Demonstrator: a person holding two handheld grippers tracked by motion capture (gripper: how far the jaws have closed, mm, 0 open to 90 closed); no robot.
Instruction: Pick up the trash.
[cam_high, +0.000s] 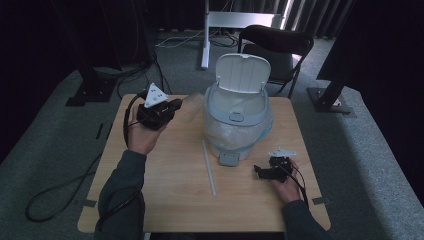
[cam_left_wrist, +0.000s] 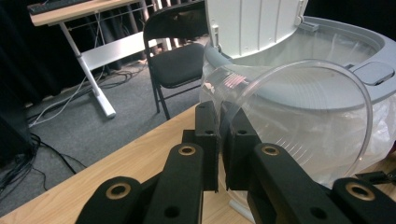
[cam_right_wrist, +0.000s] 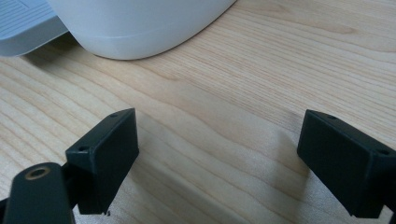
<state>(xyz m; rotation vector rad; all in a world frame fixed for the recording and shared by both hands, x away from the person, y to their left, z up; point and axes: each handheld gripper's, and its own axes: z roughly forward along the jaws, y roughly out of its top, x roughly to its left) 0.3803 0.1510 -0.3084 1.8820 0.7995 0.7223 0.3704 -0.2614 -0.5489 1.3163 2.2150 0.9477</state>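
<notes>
My left gripper (cam_high: 176, 106) (cam_left_wrist: 221, 140) is held above the table's far left part, shut on the rim of a clear plastic cup (cam_high: 193, 104) (cam_left_wrist: 303, 116). The cup lies on its side, its mouth facing back toward the gripper's camera, right beside a white pedal bin (cam_high: 237, 122) (cam_left_wrist: 348, 29). The bin's lid (cam_high: 243, 72) (cam_left_wrist: 254, 23) stands open, and a clear bag lines the bin. My right gripper (cam_high: 258, 170) (cam_right_wrist: 217, 154) rests low on the table, right of the bin's pedal (cam_high: 230, 159) (cam_right_wrist: 21, 28). Its jaws are open with only bare wood between them.
A thin white straw (cam_high: 209, 167) lies on the wooden table (cam_high: 170, 200) in front of the bin. A black folding chair (cam_high: 277, 52) (cam_left_wrist: 177, 60) stands behind the table, with a white desk frame (cam_high: 235, 20) farther back. Cables trail on the grey floor at left.
</notes>
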